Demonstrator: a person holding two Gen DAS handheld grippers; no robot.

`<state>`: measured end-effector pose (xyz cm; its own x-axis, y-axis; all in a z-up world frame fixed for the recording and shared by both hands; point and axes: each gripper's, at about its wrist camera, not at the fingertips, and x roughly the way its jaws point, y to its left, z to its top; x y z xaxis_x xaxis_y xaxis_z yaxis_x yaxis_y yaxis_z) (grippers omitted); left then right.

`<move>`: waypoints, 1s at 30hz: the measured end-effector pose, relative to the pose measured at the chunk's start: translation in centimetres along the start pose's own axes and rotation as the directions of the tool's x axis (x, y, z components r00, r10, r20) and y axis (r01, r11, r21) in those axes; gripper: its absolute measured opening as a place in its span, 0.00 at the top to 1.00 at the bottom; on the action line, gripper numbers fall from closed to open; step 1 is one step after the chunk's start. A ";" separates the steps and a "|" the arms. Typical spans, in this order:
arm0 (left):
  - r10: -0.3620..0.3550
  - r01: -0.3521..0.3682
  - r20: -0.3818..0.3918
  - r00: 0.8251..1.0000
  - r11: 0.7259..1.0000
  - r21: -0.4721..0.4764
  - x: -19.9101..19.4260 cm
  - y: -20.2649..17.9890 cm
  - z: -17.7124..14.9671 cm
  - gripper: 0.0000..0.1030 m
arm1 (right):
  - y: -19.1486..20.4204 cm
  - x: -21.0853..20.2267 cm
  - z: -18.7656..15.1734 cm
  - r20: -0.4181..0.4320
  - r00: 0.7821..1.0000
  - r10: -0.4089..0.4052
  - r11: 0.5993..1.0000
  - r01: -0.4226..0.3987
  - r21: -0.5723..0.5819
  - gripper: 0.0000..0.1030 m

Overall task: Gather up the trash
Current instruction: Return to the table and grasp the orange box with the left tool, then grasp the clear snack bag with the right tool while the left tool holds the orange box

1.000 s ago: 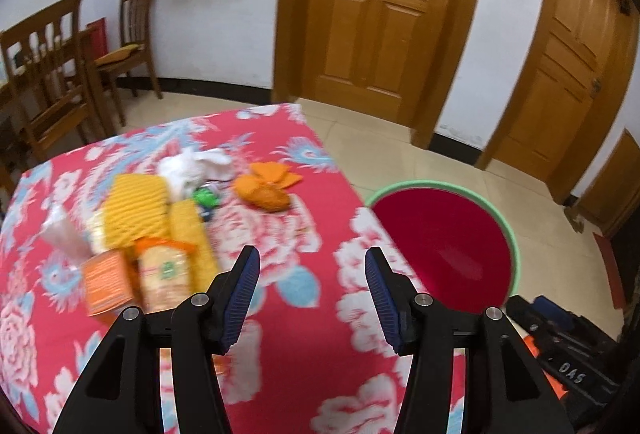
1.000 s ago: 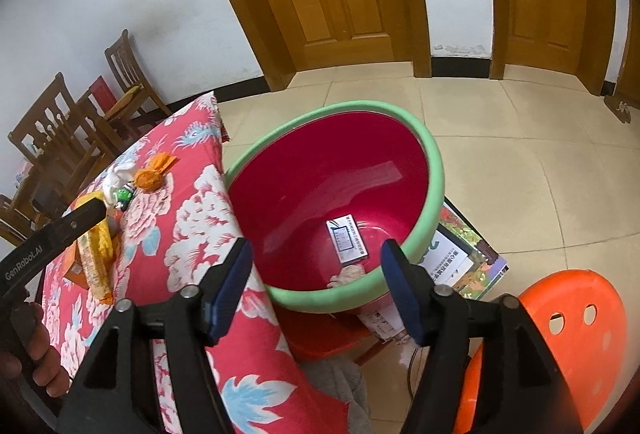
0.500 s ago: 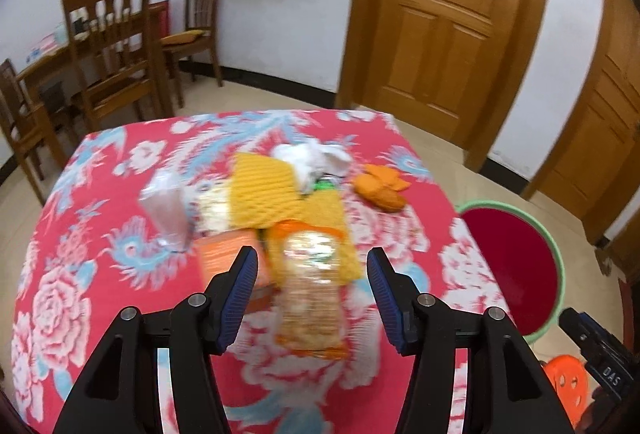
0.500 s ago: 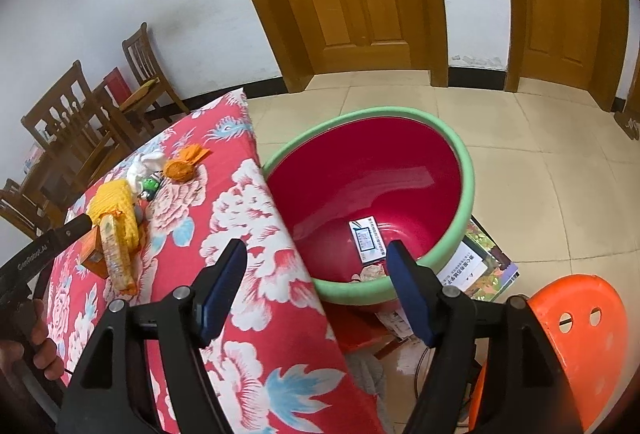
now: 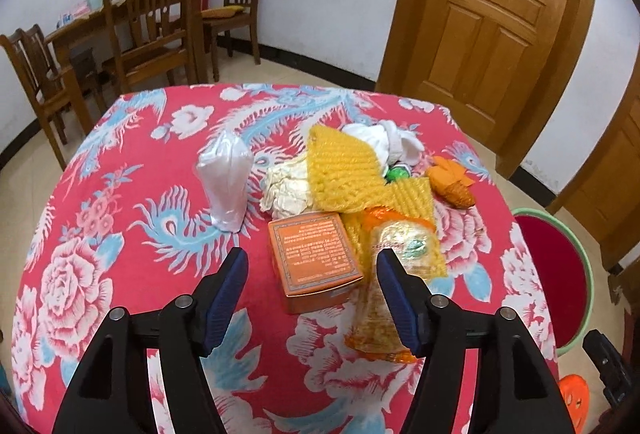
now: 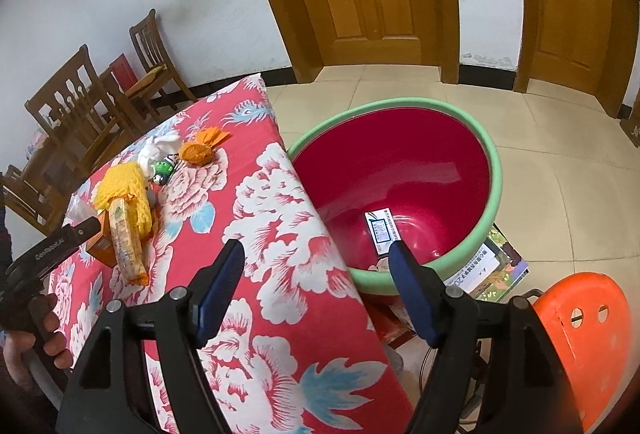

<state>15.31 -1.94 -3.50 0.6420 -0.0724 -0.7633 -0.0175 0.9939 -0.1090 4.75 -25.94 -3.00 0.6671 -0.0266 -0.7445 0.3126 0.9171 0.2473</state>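
While orange box [image 5: 314,256] sits on tabletop [image 5: 120,234] just ahead of left tool [image 5: 312,274], we judge it light, stiff card: pinch flat sides. Snack packet [image 5: 394,274] touching beside it: crinkly, slippery, soft. Left tool empty, jaws opening. Right tool [image 6: 316,272] open, empty, near basin [image 6: 494,170]. Second ago left view faced basin; now trash pile centred.
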 end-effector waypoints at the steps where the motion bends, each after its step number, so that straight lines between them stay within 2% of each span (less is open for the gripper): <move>1: 0.001 -0.001 -0.006 1.000 1.000 -0.002 0.3 0.1 0.0 0.34 | 0.1 0.1 0.0 -0.002 1.000 0.000 1.000 0.000 -0.001 0.27; 13: -0.007 0.006 -0.032 0.999 1.000 -0.028 1.9 1.0 -0.5 0.34 | 1.8 0.9 -0.5 -0.028 1.000 0.005 1.000 -0.005 -0.026 0.26; 14: -0.012 0.011 -0.031 0.999 0.999 -0.030 1.9 1.1 -0.5 0.36 | 2.0 0.9 -0.4 -0.029 1.000 0.006 1.000 -0.007 -0.028 0.26; 17: -0.044 0.043 -0.038 0.998 0.999 -0.031 1.8 1.4 -0.6 0.52 | 2.6 0.9 -0.5 -0.029 1.000 0.012 0.999 -0.013 -0.034 0.24; 30: -0.068 0.068 0.007 0.998 0.997 -0.025 -1.2 3.4 -1.1 0.52 | 6.4 1.1 -0.9 -0.043 0.998 0.052 0.994 -0.056 -0.098 0.24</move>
<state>13.63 1.45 -3.72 0.6469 -0.1395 -0.7497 0.0076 0.9843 -0.1766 6.88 -19.70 -2.84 0.6526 0.0384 -0.7567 0.2072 0.9516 0.2269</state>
